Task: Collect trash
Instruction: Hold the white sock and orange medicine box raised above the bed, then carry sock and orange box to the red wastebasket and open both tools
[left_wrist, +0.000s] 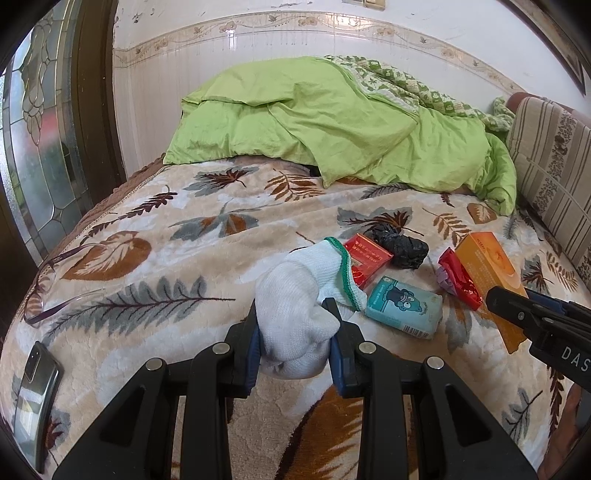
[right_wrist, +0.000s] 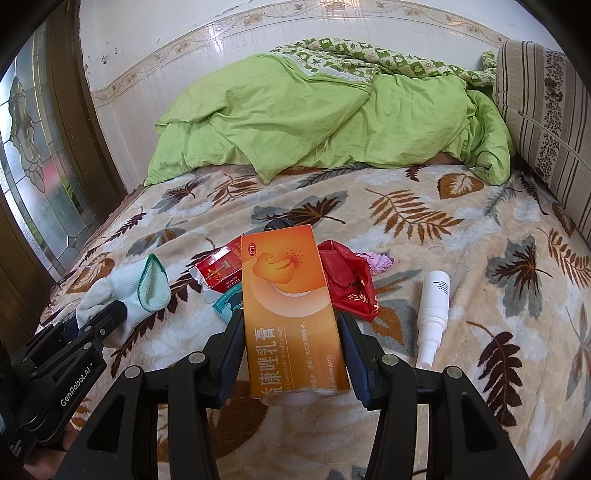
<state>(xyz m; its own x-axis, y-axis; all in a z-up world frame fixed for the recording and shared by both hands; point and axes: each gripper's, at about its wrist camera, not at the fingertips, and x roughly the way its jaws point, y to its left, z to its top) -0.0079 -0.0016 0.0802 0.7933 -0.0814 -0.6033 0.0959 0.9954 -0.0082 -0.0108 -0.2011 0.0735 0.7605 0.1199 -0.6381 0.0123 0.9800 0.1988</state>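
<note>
My left gripper is shut on a white sock with a green cuff and holds it above the bed; the sock also shows in the right wrist view. My right gripper is shut on an orange medicine box, also seen in the left wrist view. On the leaf-patterned blanket lie a red cigarette pack, a black crumpled bag, a teal tissue pack and a red wrapper.
A white spray bottle lies right of the trash. A pink scrap lies by the red wrapper. A phone and glasses lie at the bed's left edge. A green duvet covers the far end. A striped cushion stands at the right.
</note>
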